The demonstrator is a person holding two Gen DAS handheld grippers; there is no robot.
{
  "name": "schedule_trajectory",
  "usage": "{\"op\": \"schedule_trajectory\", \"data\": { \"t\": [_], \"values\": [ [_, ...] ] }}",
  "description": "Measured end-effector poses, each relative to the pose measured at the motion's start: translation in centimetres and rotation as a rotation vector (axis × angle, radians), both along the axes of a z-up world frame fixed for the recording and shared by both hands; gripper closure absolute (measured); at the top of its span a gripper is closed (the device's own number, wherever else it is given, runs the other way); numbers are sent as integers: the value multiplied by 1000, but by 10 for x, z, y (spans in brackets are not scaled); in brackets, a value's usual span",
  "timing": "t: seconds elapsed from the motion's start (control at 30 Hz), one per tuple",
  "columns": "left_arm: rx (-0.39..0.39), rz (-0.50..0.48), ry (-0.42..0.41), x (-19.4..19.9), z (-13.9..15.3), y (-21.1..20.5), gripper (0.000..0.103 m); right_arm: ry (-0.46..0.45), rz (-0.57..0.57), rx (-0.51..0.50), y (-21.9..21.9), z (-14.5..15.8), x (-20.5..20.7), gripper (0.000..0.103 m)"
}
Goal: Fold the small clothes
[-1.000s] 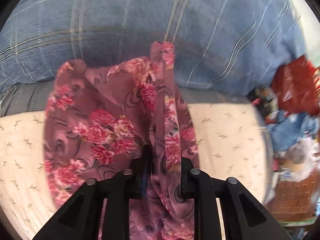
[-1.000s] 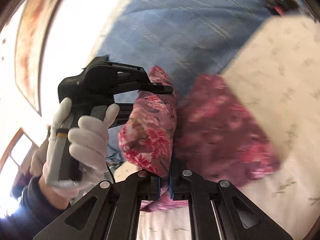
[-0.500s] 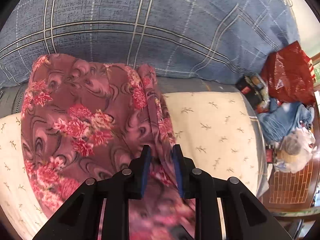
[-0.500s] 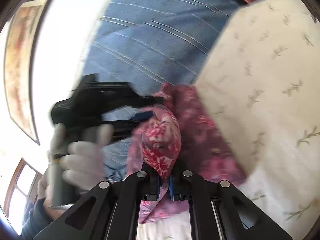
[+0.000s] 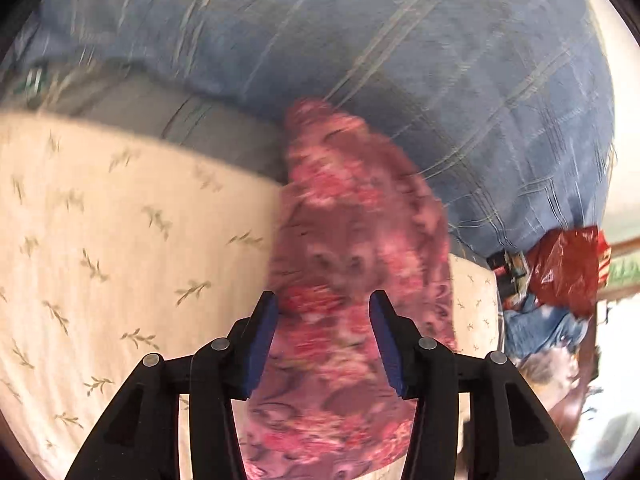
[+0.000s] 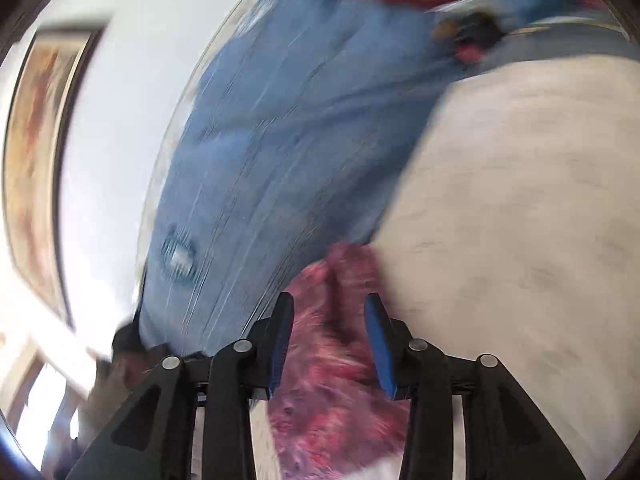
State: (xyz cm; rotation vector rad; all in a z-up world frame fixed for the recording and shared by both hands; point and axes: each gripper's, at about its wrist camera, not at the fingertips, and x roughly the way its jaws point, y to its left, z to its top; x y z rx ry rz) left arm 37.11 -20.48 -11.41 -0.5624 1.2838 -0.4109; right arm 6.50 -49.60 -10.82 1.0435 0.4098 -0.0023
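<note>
Left wrist view: left tongs [image 5: 323, 338] opening, blue pads apart w/ floral garment [image 5: 360, 264] lying between them, no pad pressing it. Right tongs [image 6: 329, 344] likewise opening — same cloth between pads, apparently unclamped. Garment lies bunched in a long narrow strip on the cream bed sheet [image 5: 120, 240], far end touching the blue checked blanket [image 5: 440, 80].

Progress est.: one lengthwise fold laid down and being released; cross-fold and flattening prob. still left.

Limits — heavy motion blur in both views; fold edges and layer count not readable; garment's near end cut off by frame.
</note>
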Motion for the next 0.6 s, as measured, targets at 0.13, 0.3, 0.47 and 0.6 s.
{"op": "schedule_trajectory", "data": {
  "t": [0.13, 0.3, 0.47, 0.6],
  "values": [
    [-62, -5, 22, 8, -23, 0, 53, 111, 170, -31, -1, -5, 92, 55],
    [-117, 1, 37, 19, -36, 5, 51, 298, 323, -69, 23, -35, 160, 60],
    [-117, -19, -39, 17, -21, 5, 50, 161, 353, -142, 31, -13, 152, 94],
    [26, -39, -28, 22, -43, -21, 50, 204, 255, -91, 5, -29, 144, 94]
  ]
}}
